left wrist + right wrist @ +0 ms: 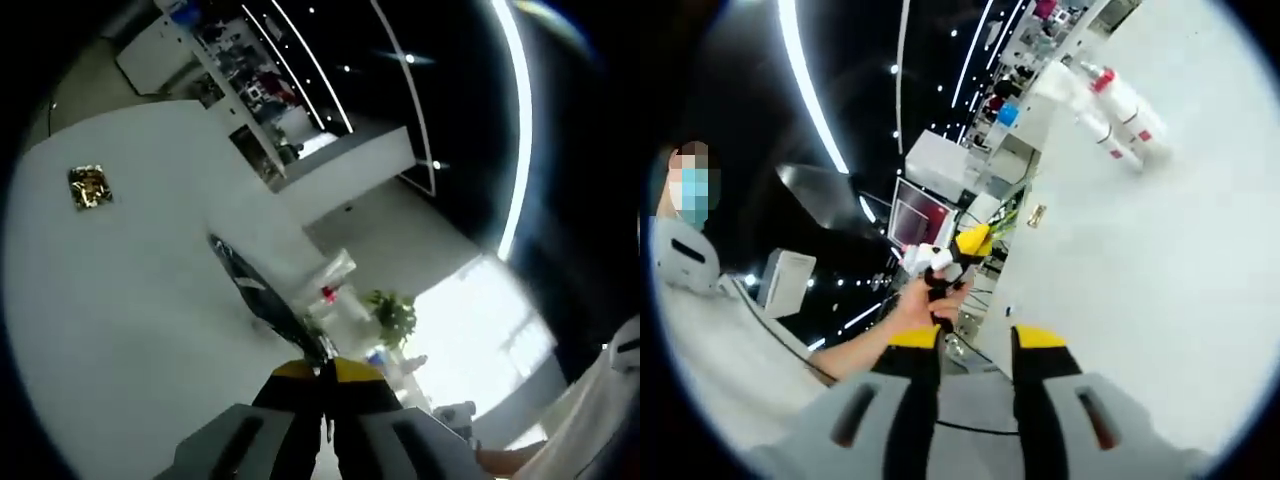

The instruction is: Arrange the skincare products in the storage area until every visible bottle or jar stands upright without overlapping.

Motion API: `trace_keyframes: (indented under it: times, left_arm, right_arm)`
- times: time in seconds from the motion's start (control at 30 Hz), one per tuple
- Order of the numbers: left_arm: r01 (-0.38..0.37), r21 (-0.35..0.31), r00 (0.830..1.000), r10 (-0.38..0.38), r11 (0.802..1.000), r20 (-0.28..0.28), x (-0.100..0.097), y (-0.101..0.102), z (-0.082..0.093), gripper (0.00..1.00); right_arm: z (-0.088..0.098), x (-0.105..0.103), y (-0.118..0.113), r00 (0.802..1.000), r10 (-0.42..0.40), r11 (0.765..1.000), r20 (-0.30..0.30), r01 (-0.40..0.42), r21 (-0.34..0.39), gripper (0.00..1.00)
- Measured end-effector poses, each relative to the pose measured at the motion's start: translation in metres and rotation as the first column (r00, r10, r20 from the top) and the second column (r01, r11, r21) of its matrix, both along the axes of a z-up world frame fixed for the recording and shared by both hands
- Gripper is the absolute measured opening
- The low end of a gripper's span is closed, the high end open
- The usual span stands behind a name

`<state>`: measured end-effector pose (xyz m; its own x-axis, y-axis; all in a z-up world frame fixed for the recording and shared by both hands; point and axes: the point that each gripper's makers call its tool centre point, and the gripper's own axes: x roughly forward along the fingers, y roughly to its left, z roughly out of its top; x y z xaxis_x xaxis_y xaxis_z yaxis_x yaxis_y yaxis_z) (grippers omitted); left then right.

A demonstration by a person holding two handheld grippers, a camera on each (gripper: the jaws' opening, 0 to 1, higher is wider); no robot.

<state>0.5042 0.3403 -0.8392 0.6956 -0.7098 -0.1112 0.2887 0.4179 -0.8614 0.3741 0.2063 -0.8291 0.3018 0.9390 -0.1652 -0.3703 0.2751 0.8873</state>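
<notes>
In the left gripper view, the left gripper (325,372) rises from the bottom centre with its yellow-tipped jaws pressed together on the near end of a dark tube (262,295). The tube runs up and to the left from the jaws, over the white table (130,330), which fills the left half of the frame. A small gold packet (88,186) lies flat on the table in the upper left, well apart from the tube. A cluster of white bottles (335,280) with a red detail stands at the table edge, right of the tube, and a green plant (393,315) is just beyond them. In the right gripper view, the right gripper (977,338) is at the bottom centre with its jaws spread and nothing between them. At the frame centre a hand (920,305) holds the other gripper, whose yellow tip is visible. The white table (1140,300) takes the right side of the frame. Two white bottles (1125,120) with red caps lie tilted together in the upper right.
</notes>
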Motion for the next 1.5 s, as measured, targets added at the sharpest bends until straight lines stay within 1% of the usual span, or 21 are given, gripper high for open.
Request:
trace_keyframes:
  times: [0.13,0.3,0.47,0.6,0.63,0.7,0.77,0.87,0.93,0.97,1.0,1.03,1.07,1.13,1.17,1.27,1.33,1.4,1.47,1.5]
  left_arm:
    - [0.012,0.031,1.000,-0.012,0.999,-0.001,0.017,-0.003,-0.012,0.00]
    - [0.018,0.042,1.000,-0.017,0.999,-0.011,0.041,-0.009,-0.026,0.01]
    - [0.052,0.082,0.999,-0.051,0.995,-0.008,0.057,-0.018,-0.035,0.01]
    - [0.056,0.097,0.998,-0.055,0.994,-0.016,0.071,-0.017,-0.040,0.01]
    - [0.063,0.101,0.998,-0.062,0.993,-0.017,0.074,-0.017,-0.042,0.01]
    - [0.093,0.129,0.996,-0.091,0.987,-0.022,0.079,-0.017,-0.051,0.01]
    - [0.114,0.147,0.993,-0.111,0.983,-0.031,0.081,-0.018,-0.055,0.01]
    - [0.166,0.202,0.986,-0.161,0.965,-0.043,0.085,-0.022,-0.069,0.01]
    - [0.180,0.210,0.984,-0.173,0.961,-0.050,0.087,-0.024,-0.073,0.01]
    - [0.206,0.230,0.979,-0.200,0.951,-0.049,0.086,-0.028,-0.076,0.01]
    - [0.215,0.234,0.977,-0.209,0.948,-0.050,0.085,-0.029,-0.077,0.01]
    - [0.236,0.248,0.972,-0.229,0.939,-0.056,0.087,-0.031,-0.083,0.01]
    - [0.243,0.246,0.970,-0.237,0.938,-0.055,0.087,-0.034,-0.083,0.01]
    - [0.256,0.213,0.967,-0.249,0.943,-0.057,0.089,-0.038,-0.084,0.01]
    - [0.253,0.208,0.967,-0.247,0.945,-0.055,0.091,-0.038,-0.085,0.01]
    - [0.252,0.220,0.968,-0.243,0.942,-0.070,0.097,-0.039,-0.094,0.01]
    - [0.258,0.221,0.966,-0.244,0.941,-0.088,0.097,-0.039,-0.099,0.01]
    - [0.279,0.215,0.957,-0.254,0.936,-0.137,0.095,-0.040,-0.111,0.01]
    - [0.287,0.216,0.954,-0.258,0.933,-0.154,0.094,-0.041,-0.116,0.01]
    - [0.278,0.213,0.956,-0.249,0.937,-0.155,0.095,-0.042,-0.116,0.01]
  right_arm:
    - [-0.004,-0.004,-0.007,0.999,-0.036,0.999,-0.026,0.036,-0.019,0.28]
    - [-0.009,-0.012,-0.015,0.996,-0.070,0.997,-0.050,0.067,-0.048,0.28]
    - [-0.012,-0.012,-0.022,0.992,-0.108,0.993,-0.071,0.105,-0.046,0.28]
    - [-0.010,-0.014,-0.024,0.991,-0.116,0.993,-0.071,0.112,-0.048,0.28]
    - [-0.011,-0.015,-0.025,0.991,-0.117,0.992,-0.072,0.114,-0.050,0.28]
    - [-0.014,-0.017,-0.028,0.989,-0.125,0.991,-0.081,0.121,-0.052,0.28]
    - [-0.016,-0.020,-0.029,0.988,-0.124,0.991,-0.090,0.120,-0.055,0.28]
    - [-0.017,-0.023,-0.029,0.988,-0.118,0.992,-0.099,0.112,-0.062,0.28]
    - [-0.016,-0.022,-0.029,0.988,-0.120,0.992,-0.100,0.114,-0.061,0.28]
    - [-0.016,-0.021,-0.029,0.988,-0.120,0.991,-0.097,0.115,-0.062,0.28]
    - [-0.017,-0.021,-0.029,0.988,-0.121,0.991,-0.096,0.116,-0.063,0.28]
    - [-0.018,-0.020,-0.030,0.987,-0.127,0.991,-0.097,0.121,-0.066,0.28]
    - [-0.019,-0.020,-0.030,0.987,-0.129,0.990,-0.099,0.123,-0.066,0.29]
    - [-0.020,-0.020,-0.030,0.986,-0.131,0.990,-0.099,0.125,-0.069,0.29]
    - [-0.020,-0.020,-0.030,0.986,-0.132,0.990,-0.099,0.126,-0.070,0.29]
    - [-0.022,-0.017,-0.031,0.984,-0.143,0.988,-0.105,0.136,-0.069,0.29]
    - [-0.023,-0.016,-0.032,0.984,-0.145,0.988,-0.106,0.138,-0.068,0.29]
    - [-0.022,-0.015,-0.032,0.983,-0.149,0.988,-0.108,0.143,-0.063,0.29]
    - [-0.024,-0.015,-0.034,0.982,-0.153,0.987,-0.111,0.147,-0.058,0.29]
    - [-0.025,-0.015,-0.035,0.981,-0.156,0.987,-0.114,0.150,-0.059,0.29]
